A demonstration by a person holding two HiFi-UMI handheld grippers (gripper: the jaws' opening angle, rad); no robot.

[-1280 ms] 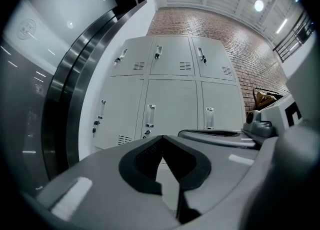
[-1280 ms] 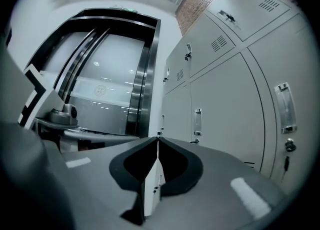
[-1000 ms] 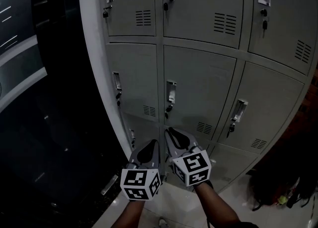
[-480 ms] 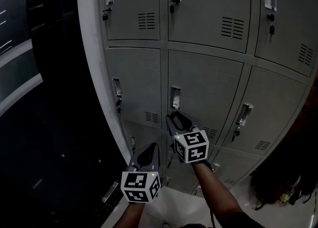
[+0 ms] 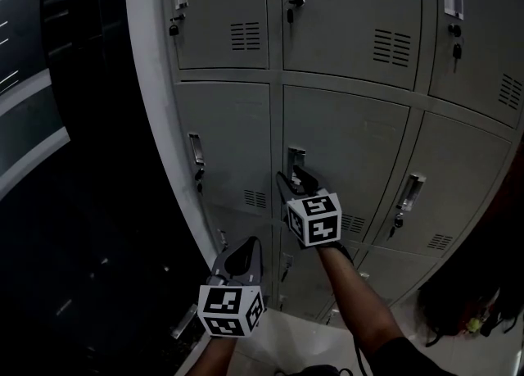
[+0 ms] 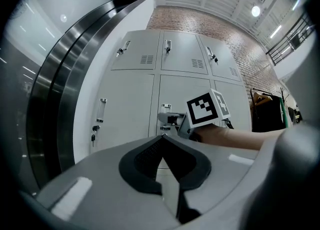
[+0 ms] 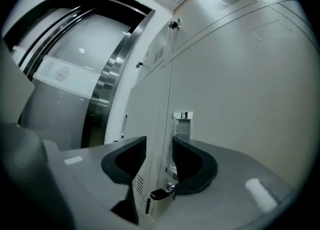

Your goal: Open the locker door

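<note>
Right, the right gripper [image 5: 293, 176] is up at the handle [image 5: 295, 156] of the centre locker door [image 5: 352, 145] in the middle row, and that door sits shut, flush with its neighbours. Its jaws have just been opening and now stand wide apart. The door's edge shows in the gap and the handle's lower end sits just behind one jaw tip, with the pads pressing on nothing (the key [image 7: 159, 193] sticks out of the lock just below). The left gripper [image 5: 250, 243] hangs low and off to the side, jaws closed tip to tip on nothing, apart from the lockers. So this reads as the line-up step, grip not yet made. Next move, I'd say: shift across so the handle's lip sits squarely between the pads, close, then pull outward, keeping clear of that key.
</note>
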